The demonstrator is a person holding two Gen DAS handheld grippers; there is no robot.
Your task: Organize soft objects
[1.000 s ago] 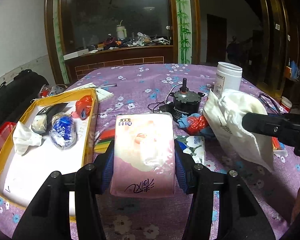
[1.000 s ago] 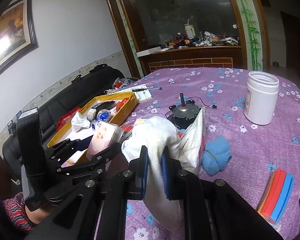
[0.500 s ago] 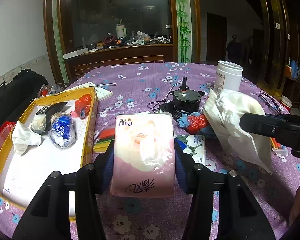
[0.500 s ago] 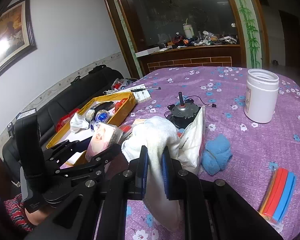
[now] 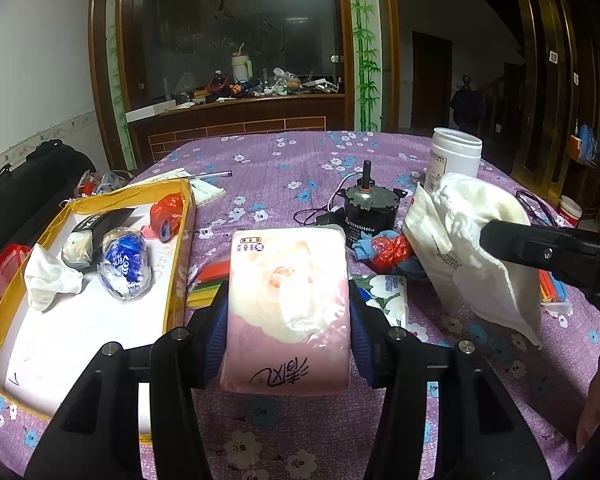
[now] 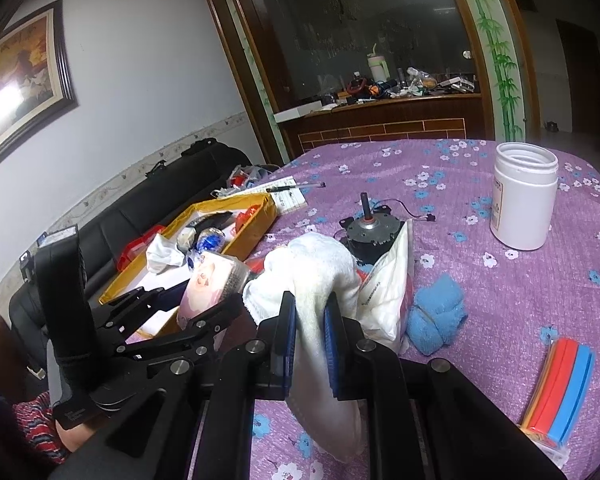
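Note:
My left gripper [image 5: 287, 312] is shut on a pink tissue pack [image 5: 288, 304], held above the purple flowered tablecloth just right of the yellow-rimmed box [image 5: 180, 240]. The same tissue pack [image 6: 214, 280] shows in the right wrist view, with the left gripper's fingers [image 6: 204, 316] on it. My right gripper [image 6: 309, 332] is shut on a white towel [image 6: 320, 280] that drapes down between its blue pads. From the left wrist view the towel [image 5: 480, 248] hangs at the right. The box holds a white cloth [image 5: 48, 280], a blue-and-white wrapped bundle [image 5: 124, 264] and a red bag [image 5: 166, 214].
A small black motor [image 5: 366, 208] with wires, a white jar [image 6: 524, 200], a blue cloth [image 6: 436, 312], a white plastic bag [image 6: 388, 296], coloured foam strips [image 6: 560, 396] and a floral tissue pack [image 5: 388, 296] lie on the table. A black sofa [image 6: 160, 208] stands left.

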